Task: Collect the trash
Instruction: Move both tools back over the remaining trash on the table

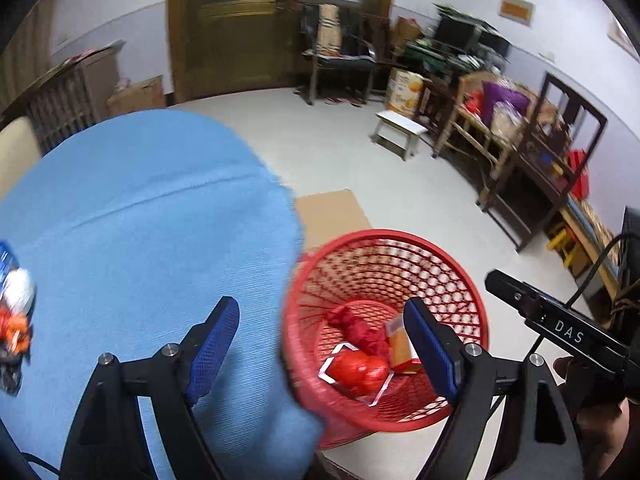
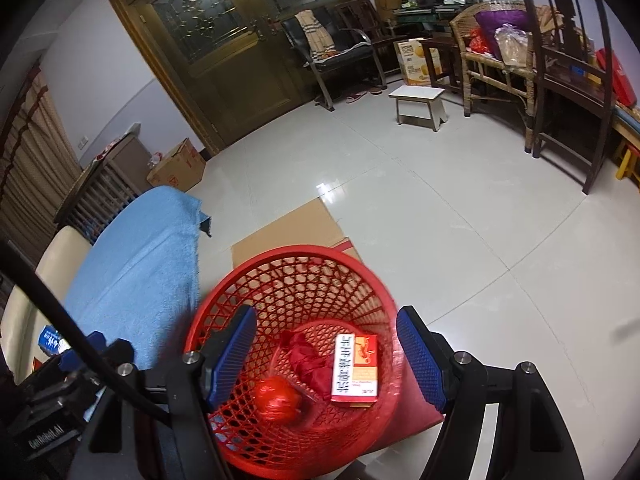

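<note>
A red mesh basket (image 1: 384, 236) stands on the floor beside the table with the blue cloth (image 1: 140, 220). In it lie a red wrapped ball (image 2: 278, 400), a crumpled red bag (image 2: 308, 360) and an orange-and-white box (image 2: 354, 368). My right gripper (image 2: 328, 314) hangs open over the basket's mouth (image 2: 296, 250), nothing between its fingers. My left gripper (image 1: 320, 308) is open too, straddling the table edge and the basket rim, empty. A blurred heap of wrappers (image 1: 16, 312), white, orange and blue, lies on the cloth at the far left.
Flat cardboard (image 2: 288, 228) lies on the tiled floor behind the basket. A white stool (image 2: 418, 106), a wicker bench (image 2: 496, 60) and dark chairs (image 2: 568, 80) line the far right. A cardboard box (image 2: 176, 168) sits by the wooden door (image 2: 224, 52).
</note>
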The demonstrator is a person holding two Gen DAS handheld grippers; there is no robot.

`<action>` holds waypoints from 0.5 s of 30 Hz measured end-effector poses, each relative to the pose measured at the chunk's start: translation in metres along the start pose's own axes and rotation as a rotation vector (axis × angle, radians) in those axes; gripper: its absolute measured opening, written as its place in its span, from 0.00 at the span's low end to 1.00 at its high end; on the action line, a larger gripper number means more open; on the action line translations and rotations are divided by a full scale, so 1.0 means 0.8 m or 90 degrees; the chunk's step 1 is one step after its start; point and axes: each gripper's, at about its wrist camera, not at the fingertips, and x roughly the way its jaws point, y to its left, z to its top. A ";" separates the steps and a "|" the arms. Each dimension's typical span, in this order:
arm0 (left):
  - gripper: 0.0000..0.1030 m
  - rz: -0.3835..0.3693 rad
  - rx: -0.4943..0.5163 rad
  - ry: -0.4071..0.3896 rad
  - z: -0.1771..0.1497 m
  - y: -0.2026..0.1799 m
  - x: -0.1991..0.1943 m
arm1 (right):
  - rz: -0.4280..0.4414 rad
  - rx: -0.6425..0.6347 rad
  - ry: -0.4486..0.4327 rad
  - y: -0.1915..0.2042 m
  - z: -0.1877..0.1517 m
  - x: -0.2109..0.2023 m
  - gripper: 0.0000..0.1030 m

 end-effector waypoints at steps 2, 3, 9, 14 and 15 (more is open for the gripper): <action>0.82 0.016 -0.035 -0.013 -0.010 0.034 -0.016 | 0.007 -0.013 0.003 0.013 -0.004 0.001 0.74; 0.82 0.024 -0.051 -0.017 -0.016 0.049 -0.023 | 0.009 -0.021 0.004 0.020 -0.005 0.002 0.74; 0.82 0.106 -0.126 -0.046 -0.057 0.139 -0.067 | 0.039 -0.090 0.020 0.090 -0.017 0.009 0.74; 0.82 0.183 -0.195 -0.074 -0.101 0.216 -0.111 | 0.076 -0.161 0.042 0.168 -0.036 0.021 0.74; 0.82 0.192 -0.213 -0.078 -0.110 0.231 -0.119 | 0.085 -0.174 0.048 0.184 -0.041 0.023 0.74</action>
